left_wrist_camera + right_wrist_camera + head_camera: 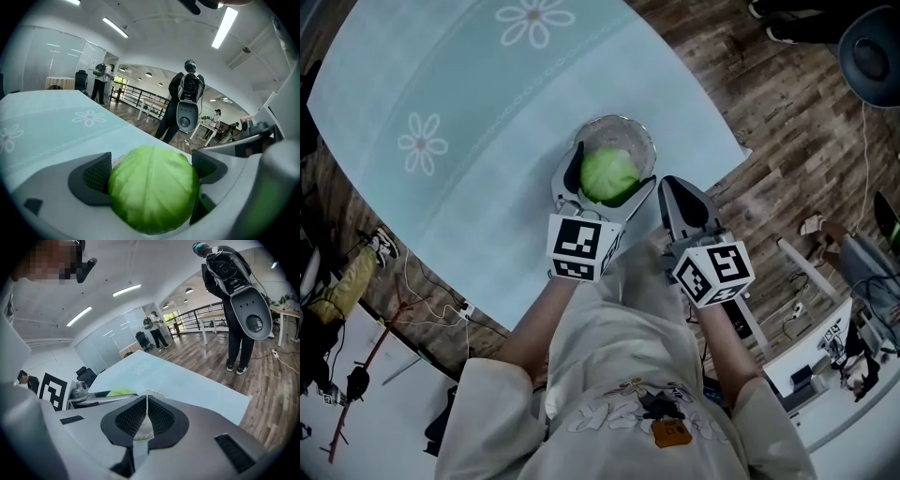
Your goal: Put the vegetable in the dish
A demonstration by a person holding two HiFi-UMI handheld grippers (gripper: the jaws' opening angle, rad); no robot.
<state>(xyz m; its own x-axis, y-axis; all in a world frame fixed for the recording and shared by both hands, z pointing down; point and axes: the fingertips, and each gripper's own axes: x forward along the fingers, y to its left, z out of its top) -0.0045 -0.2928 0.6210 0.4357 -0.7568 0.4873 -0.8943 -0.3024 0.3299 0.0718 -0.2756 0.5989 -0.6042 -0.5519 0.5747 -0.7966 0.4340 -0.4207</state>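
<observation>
A round green cabbage (609, 175) sits between the jaws of my left gripper (606, 178), which is shut on it. It hangs directly over a clear glass dish (630, 133) near the table's near right edge. In the left gripper view the cabbage (153, 187) fills the space between both dark pads (96, 177). My right gripper (673, 190) is just right of the dish, shut with nothing in it; its pads (161, 417) meet. The cabbage (119, 392) and the dish rim (151, 393) peek over it.
A pale blue tablecloth (469, 112) with white daisy prints covers the table. Wooden floor (787, 103) lies to the right, with cables and gear. People stand beyond the table (185, 105), one wearing a backpack device.
</observation>
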